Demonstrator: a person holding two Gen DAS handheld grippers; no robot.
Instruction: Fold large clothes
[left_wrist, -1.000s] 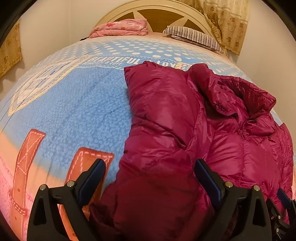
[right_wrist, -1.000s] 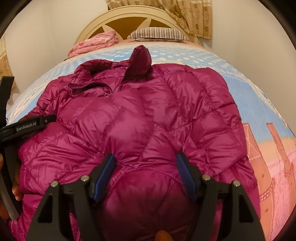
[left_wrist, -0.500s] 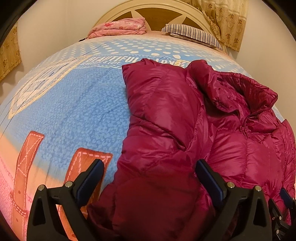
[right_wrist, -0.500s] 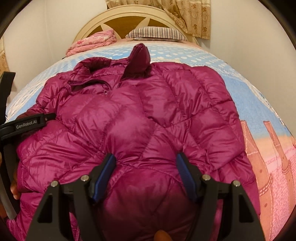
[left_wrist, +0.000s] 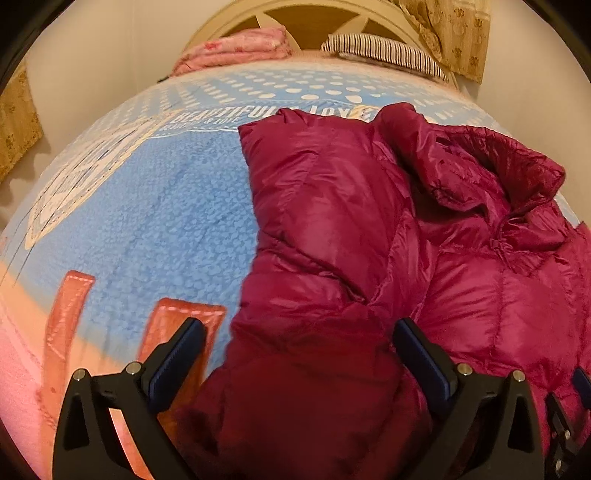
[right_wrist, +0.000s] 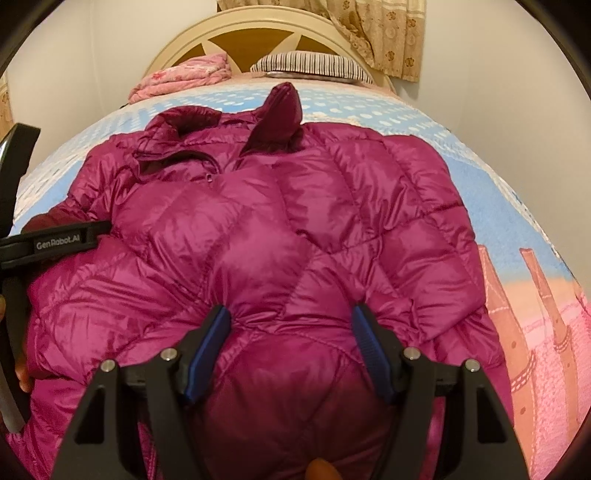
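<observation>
A magenta quilted down jacket (right_wrist: 280, 236) is lying spread on the bed, on a blue bedspread (left_wrist: 155, 206) with white dots and printed letters. The jacket's collar (right_wrist: 192, 125) is pointing toward the cream headboard (right_wrist: 258, 33), and its lower hem is lying nearest to the two grippers. One part of the jacket is standing up as a small peak (right_wrist: 282, 110) just beside the collar, on the side toward the striped pillow (right_wrist: 310, 66).

The right gripper (right_wrist: 291, 332) is pointing down at the lower part of the jacket. Its blue-padded jaws are standing fairly wide, and a puffed bulge of the jacket is filling the gap between them, with the fabric gathering against both pads. It is gripping this thick fold of the jacket.

The left gripper (left_wrist: 299, 343) is sitting at the side of the jacket that is away from the striped pillow. Its jaws are standing wide apart. A folded-over part of the jacket, which looks like a sleeve (left_wrist: 317, 229), is lying between them, but the pad on the bedspread side is standing clear of the fabric, so this gripper is not pinching anything.

A folded pink blanket (left_wrist: 236, 48) is lying beside the striped pillow, against the headboard. A patterned beige curtain (right_wrist: 380, 33) is hanging behind the headboard.
</observation>
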